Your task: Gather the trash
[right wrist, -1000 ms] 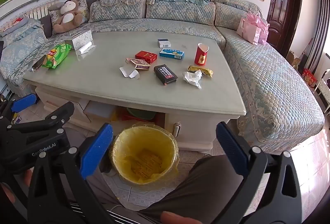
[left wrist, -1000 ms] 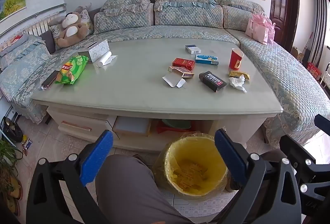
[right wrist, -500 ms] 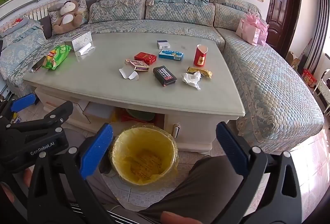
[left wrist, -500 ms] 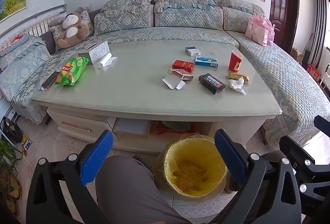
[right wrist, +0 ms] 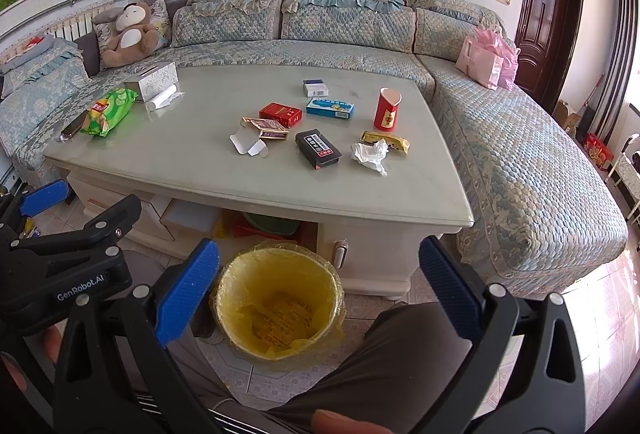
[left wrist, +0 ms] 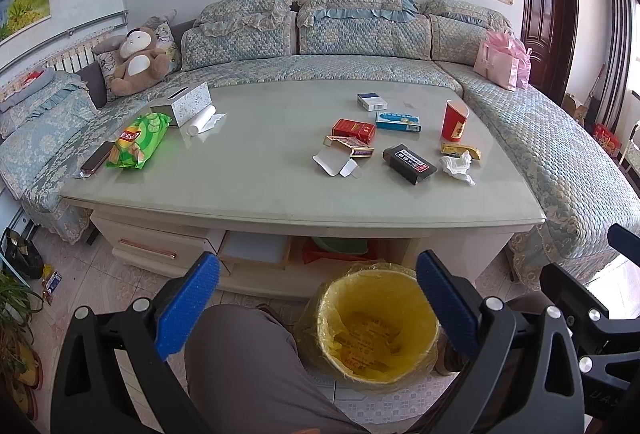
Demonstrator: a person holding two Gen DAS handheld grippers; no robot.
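With both the left gripper [left wrist: 318,310] and right gripper [right wrist: 320,302] held wide apart and empty, the crumpled tissue [right wrist: 370,154] at one o'clock could be missed, or the red paper cup [right wrist: 387,109] behind it knocked over, if the table [right wrist: 280,186] is reached carelessly.

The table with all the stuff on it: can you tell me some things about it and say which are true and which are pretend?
1. The red cup stands upright on the table. True.
2. The crumpled tissue is already in the yellow bin. False: it lies on the table beside the yellow wrapper.
3. Both grippers are open and empty. True: left gripper, right gripper.
4. The green chip bag sits next to the red cup. False: it is at the far left end.
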